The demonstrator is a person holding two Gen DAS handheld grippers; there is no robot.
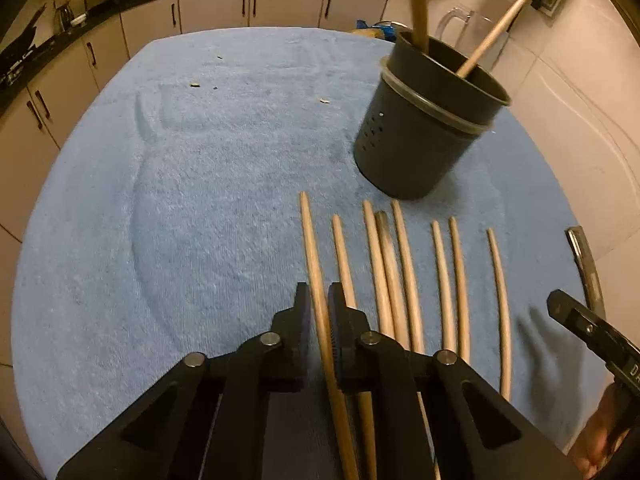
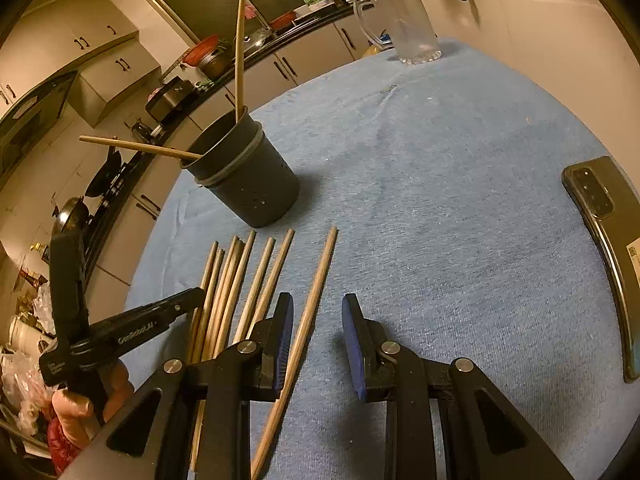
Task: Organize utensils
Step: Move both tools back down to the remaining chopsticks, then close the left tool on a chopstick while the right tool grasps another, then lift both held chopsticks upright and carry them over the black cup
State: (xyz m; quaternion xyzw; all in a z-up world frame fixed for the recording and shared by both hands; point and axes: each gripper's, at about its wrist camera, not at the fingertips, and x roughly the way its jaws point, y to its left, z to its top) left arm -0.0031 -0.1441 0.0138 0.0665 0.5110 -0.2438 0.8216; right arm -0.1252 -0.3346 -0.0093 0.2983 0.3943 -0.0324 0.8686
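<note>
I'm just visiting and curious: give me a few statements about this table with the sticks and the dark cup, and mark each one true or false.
1. Two chopsticks already stand in the dark holder. True.
2. The left hand-held gripper has a chopstick between its fingers. True.
3. The right hand-held gripper is clamped shut on a chopstick. False: its jaws stand wide apart, and the rightmost chopstick lies on the cloth between them, close to one finger.
4. The table is covered with a red cloth. False: the blue towel covers it.
5. A phone lies at the right edge of the table in the right wrist view. True.
6. The clear mug lies tipped on its side. False: it stands upright at the far edge.
</note>
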